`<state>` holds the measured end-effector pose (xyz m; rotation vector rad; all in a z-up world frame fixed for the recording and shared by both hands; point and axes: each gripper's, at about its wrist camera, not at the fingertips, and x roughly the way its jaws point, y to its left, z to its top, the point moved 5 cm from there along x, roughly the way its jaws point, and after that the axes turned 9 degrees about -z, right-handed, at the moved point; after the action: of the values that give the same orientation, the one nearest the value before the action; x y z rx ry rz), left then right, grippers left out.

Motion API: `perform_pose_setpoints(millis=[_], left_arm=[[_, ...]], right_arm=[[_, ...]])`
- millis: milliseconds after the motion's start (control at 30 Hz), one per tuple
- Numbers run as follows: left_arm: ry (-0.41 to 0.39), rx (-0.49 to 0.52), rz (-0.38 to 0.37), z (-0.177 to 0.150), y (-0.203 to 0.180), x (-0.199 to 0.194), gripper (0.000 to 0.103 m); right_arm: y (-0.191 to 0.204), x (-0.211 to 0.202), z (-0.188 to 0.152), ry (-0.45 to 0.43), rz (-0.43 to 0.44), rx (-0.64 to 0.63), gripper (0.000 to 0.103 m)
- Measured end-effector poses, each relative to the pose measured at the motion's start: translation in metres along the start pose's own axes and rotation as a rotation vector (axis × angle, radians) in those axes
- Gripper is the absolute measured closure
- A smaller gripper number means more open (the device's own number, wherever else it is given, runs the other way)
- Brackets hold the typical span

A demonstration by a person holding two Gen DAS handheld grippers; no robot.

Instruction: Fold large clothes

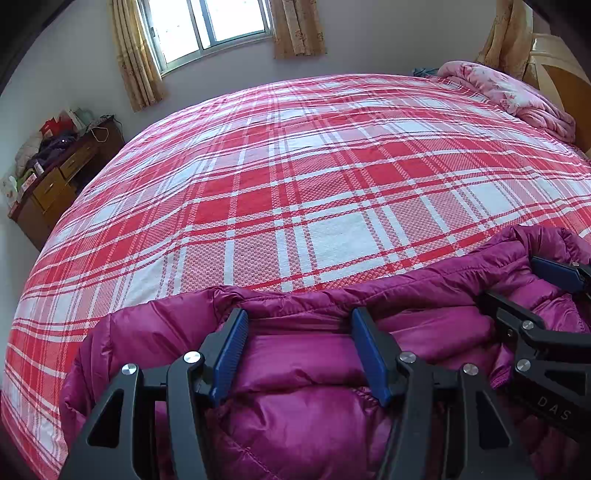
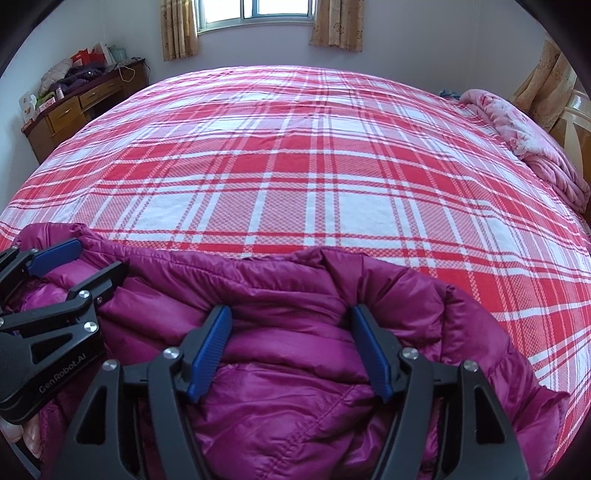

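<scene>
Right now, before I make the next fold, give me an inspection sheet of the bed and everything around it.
Surface: red and white plaid bedspread, flat, mostly bare.
Job's things: magenta quilted puffer jacket, bunched at the near edge of the bed.
Clutter: pink floral quilt, rolled at the far right edge.
Grippers: left gripper and right gripper both over the jacket, jaws apart, pads not pinching the fabric.
Cables: white cord on the wooden desk.
Surroundings: window with tan curtains; desk piled with bags and clothes.
</scene>
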<state>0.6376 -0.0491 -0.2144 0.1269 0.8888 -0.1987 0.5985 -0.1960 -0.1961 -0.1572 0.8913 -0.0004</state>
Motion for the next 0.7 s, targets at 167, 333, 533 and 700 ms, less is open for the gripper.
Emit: perform_pose_setpoints(millis=[167,333,533,700], left_arm=[[0.0,0.0,0.0,-0.0003,-0.0008,-0.0001,0.043],[0.001,0.005,0.006,0.0002,-0.0004,0.0004,0.043],[0.003,0.009,0.011,0.0012,-0.0003,0.0017,0.043],[0.003,0.026,0.04,0.0009,-0.0053,0.0014,0.041]], right_arm=[[-0.0001,0.0004,-0.0002,0.001,0.0,0.0,0.033],[-0.0005,0.0015,-0.0006,0.003,-0.004,-0.002,0.033],[-0.0001,0.0014,-0.0007,0.004,-0.006,-0.003,0.033],[0.0011,0.0014,-0.0004,0.011,-0.013,-0.01,0.032]])
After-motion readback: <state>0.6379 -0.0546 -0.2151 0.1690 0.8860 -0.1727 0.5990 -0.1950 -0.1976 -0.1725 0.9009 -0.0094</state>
